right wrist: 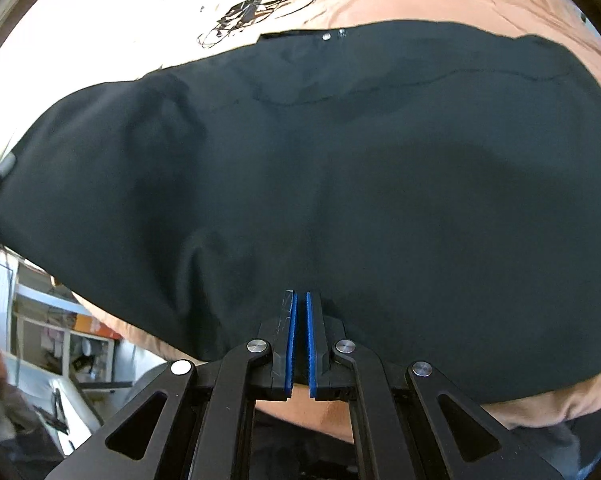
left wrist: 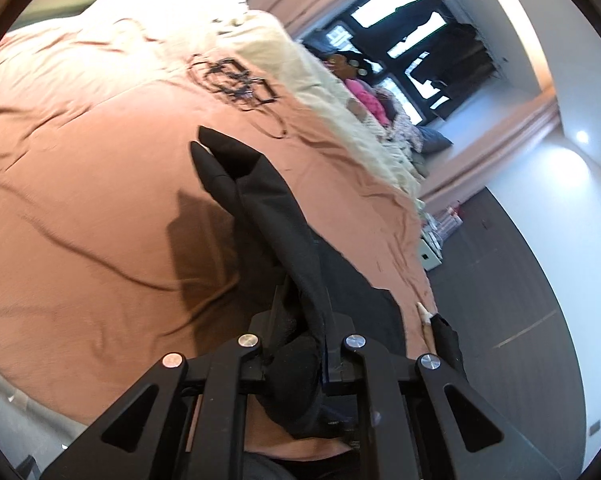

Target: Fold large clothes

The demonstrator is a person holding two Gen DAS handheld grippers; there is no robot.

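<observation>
The large black woven garment (right wrist: 300,184) is shown spread flat across the terracotta-brown bedspread (left wrist: 80,200) of a bed, with one corner raised clear of it. That corner is pinched between the nearly closed jaws of the left gripper (left wrist: 296,320), a folded point of black cloth (left wrist: 220,152) standing out beyond the jaws above the bedspread. The right gripper (right wrist: 301,300) is shown with its blue-lined pads (right wrist: 291,336) drawn together; no cloth is seen between them, and the tips lie over the garment's near hem, contact not being discernible.

Risks, as judged: the grip of the left gripper is taken on a thick bunch rather than on a single edge, so layers may slip out or be dragged unevenly, leaving a skewed fold. If the lying part is not pinned, the whole garment may be drawn along the smooth bedspread.

Edges and room: the garment's right side lies close to the bed's edge, beyond which dark floor (left wrist: 500,280) is seen; cloth carried that way could slide off. Open bedspread is available to the left and ahead, up to the cream fringed throw (left wrist: 340,92) and a black line-drawn print (left wrist: 236,80).
</observation>
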